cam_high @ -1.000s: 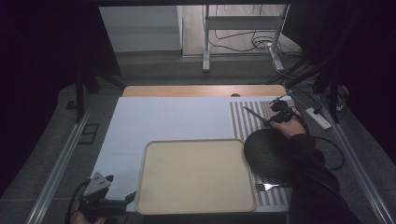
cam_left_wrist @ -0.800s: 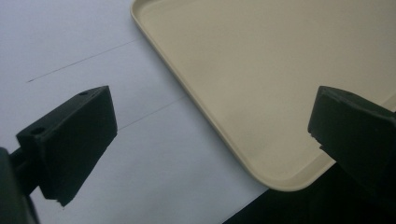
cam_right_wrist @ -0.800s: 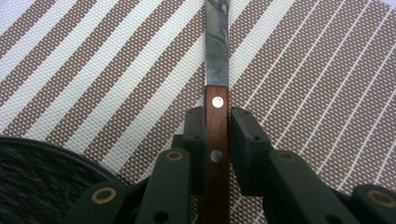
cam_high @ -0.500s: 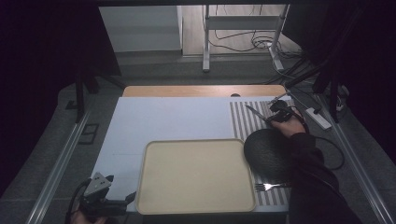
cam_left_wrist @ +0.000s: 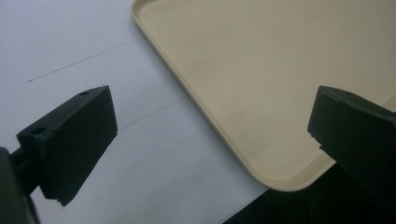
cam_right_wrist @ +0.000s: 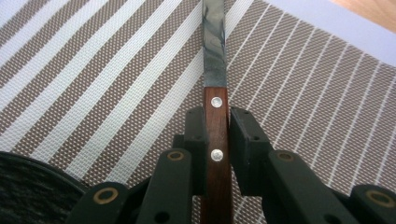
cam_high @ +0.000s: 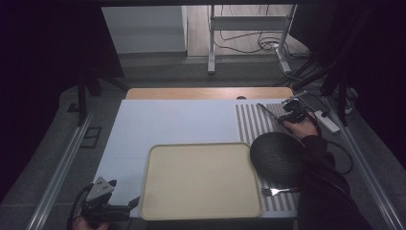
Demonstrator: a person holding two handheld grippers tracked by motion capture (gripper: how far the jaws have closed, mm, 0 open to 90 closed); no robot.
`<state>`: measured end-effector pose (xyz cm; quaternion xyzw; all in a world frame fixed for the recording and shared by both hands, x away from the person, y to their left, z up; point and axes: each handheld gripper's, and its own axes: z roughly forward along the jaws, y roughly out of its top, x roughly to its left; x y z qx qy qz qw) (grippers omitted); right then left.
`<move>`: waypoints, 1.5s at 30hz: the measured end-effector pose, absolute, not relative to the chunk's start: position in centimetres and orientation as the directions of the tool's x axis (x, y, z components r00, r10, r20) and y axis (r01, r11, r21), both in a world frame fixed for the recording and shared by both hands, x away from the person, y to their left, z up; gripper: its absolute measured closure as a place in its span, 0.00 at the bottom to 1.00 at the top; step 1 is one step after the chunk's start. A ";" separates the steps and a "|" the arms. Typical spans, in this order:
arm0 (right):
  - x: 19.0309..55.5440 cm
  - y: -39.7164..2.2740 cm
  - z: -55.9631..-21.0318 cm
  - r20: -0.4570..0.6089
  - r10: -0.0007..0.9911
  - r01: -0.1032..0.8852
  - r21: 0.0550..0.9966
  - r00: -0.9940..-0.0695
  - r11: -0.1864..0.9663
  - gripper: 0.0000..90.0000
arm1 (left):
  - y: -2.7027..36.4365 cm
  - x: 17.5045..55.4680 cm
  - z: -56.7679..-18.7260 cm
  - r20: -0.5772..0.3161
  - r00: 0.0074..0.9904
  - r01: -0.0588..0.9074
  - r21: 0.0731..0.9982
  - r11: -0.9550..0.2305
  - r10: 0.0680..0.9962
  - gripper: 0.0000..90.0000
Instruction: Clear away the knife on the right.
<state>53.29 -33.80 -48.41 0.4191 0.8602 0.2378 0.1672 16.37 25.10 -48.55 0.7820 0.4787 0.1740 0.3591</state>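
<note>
A knife with a brown riveted wooden handle (cam_right_wrist: pixel 216 154) and a steel blade (cam_right_wrist: pixel 214 46) lies on the striped placemat (cam_right_wrist: pixel 93 70). My right gripper (cam_right_wrist: pixel 216 116) has just been closing, and its pads now press both sides of the handle. From above, the knife (cam_high: pixel 267 111) lies at the table's far right, with the right gripper (cam_high: pixel 288 116) at its handle end. My left gripper (cam_left_wrist: pixel 210 126) stands open, with nothing between its jaws, over the near left corner of the beige tray (cam_left_wrist: pixel 196 93). The high view places the left gripper (cam_high: pixel 134 205) at the front left.
The beige tray (cam_high: pixel 201 182) holds nothing. A black round dish (cam_high: pixel 277 153) sits on the placemat (cam_high: pixel 246 124) right of the tray, and its rim (cam_right_wrist: pixel 28 191) is close beside the right gripper. A fork (cam_high: pixel 275 191) lies near the front edge. A white power strip (cam_high: pixel 328 122) lies off the table's right edge.
The right hand has edged slightly at the knife's handle. The left gripper, tray, dish and fork stand as before.
</note>
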 end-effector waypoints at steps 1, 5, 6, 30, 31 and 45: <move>53.3 -33.9 -48.3 -0.089 0.803 0.640 0.555 -0.590 0.532 0.87 | 25.1 16.4 -48.5 -0.072 0.481 0.624 0.728 -0.284 0.874 0.01; 52.8 -34.2 -47.5 -0.061 0.812 0.636 0.588 -0.581 0.499 0.87 | 25.1 16.4 -48.5 -0.072 0.481 0.624 0.729 -0.283 0.874 0.01; 52.8 -34.2 -47.5 -0.061 0.812 0.636 0.588 -0.581 0.499 0.87 | 25.1 16.4 -48.5 -0.072 0.481 0.624 0.729 -0.283 0.874 0.01; 47.9 -31.1 -45.8 0.007 0.759 0.586 0.639 -0.651 0.498 0.87 | 25.5 16.5 -48.6 -0.104 0.473 0.629 0.735 -0.253 0.875 0.01; 47.7 -30.9 -45.7 0.006 0.753 0.583 0.638 -0.657 0.503 0.87 | 25.5 16.5 -48.6 -0.105 0.473 0.629 0.735 -0.252 0.875 0.01; 43.6 -28.8 -45.3 -0.001 0.714 0.541 0.652 -0.701 0.532 0.87 | 25.4 16.5 -48.6 -0.101 0.474 0.629 0.733 -0.257 0.875 0.01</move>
